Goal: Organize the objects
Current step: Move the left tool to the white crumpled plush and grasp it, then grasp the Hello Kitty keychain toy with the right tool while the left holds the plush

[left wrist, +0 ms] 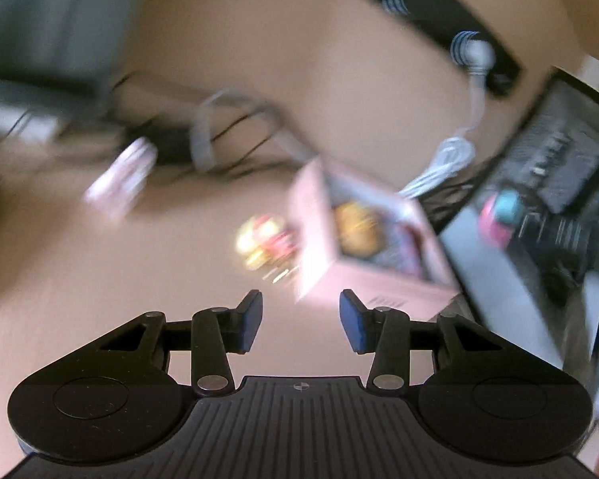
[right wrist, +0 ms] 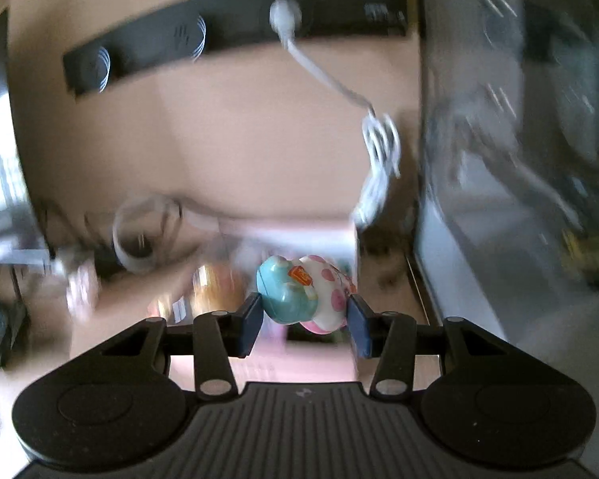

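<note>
Right claw (right wrist: 305, 321) clamping toy (right wrist: 303, 293), probably above box (right wrist: 291, 239)

No text can be read in either view. The orange label on the toy (right wrist: 305, 291) and the dark print on the pink box (left wrist: 363, 251) are too blurred.
</note>
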